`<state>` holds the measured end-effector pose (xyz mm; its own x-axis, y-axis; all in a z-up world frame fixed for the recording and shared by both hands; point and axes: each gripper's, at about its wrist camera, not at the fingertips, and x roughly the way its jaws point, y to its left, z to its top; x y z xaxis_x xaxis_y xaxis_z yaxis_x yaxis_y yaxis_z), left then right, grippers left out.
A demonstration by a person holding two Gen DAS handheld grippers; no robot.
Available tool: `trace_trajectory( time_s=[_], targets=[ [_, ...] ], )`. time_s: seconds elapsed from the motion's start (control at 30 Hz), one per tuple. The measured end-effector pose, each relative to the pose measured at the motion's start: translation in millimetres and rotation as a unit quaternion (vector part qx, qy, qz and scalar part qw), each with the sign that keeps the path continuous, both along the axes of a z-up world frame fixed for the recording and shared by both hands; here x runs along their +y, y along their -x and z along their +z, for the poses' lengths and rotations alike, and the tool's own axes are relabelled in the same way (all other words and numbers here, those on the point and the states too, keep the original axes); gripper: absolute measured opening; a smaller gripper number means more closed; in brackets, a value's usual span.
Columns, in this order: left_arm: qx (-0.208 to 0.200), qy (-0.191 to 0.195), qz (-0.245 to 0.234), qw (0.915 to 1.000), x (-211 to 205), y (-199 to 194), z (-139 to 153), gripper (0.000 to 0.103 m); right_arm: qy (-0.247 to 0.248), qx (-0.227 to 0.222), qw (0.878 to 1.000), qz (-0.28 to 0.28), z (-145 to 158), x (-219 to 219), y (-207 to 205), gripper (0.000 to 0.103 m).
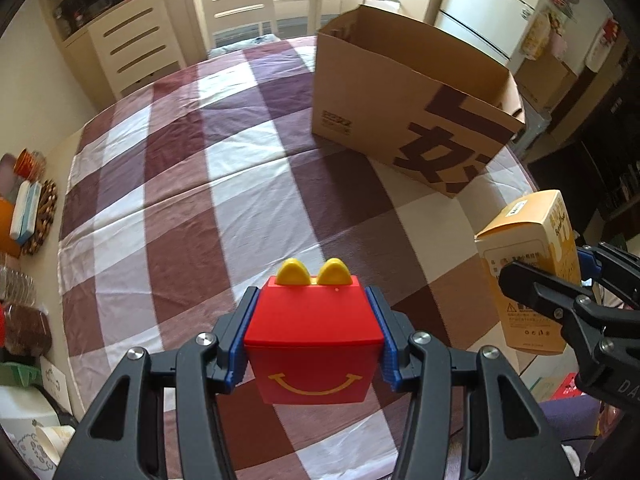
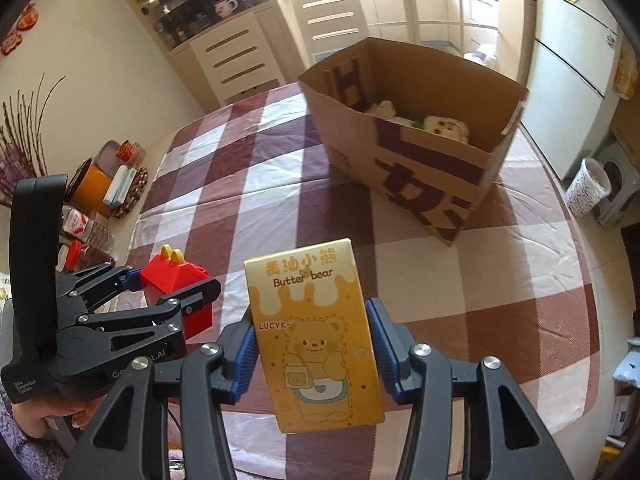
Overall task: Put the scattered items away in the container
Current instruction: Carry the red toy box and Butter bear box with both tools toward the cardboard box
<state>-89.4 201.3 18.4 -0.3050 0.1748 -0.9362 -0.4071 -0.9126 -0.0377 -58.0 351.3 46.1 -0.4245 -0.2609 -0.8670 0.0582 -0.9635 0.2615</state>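
Note:
My left gripper (image 1: pixel 313 326) is shut on a red toy meal box (image 1: pixel 316 344) with yellow arches and a yellow smile, held above the near edge of the table. It also shows in the right wrist view (image 2: pixel 176 280). My right gripper (image 2: pixel 310 332) is shut on a yellow "Butter bear" carton (image 2: pixel 316 336), held upright; the carton also shows in the left wrist view (image 1: pixel 532 264). The open brown cardboard box (image 1: pixel 404 92) stands on the far right of the table and holds soft toys (image 2: pixel 444 126).
The table wears a brown, purple and white checked cloth (image 1: pixel 224 168). Jars, an orange tin and a woven coaster (image 2: pixel 120 184) crowd its left edge. White drawers (image 1: pixel 136 40) and a fridge (image 1: pixel 484 12) stand behind. A white bin (image 2: pixel 588 186) is on the floor at right.

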Motion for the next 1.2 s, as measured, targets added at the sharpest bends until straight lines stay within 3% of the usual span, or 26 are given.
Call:
trace_trajectory(
  time_s=[1.2],
  targets=[
    [-0.006,-0.001,-0.112,0.9937,100,22,2,0.053,-0.009,0.006,0.997,-0.081,6,76,9,0.051]
  ],
)
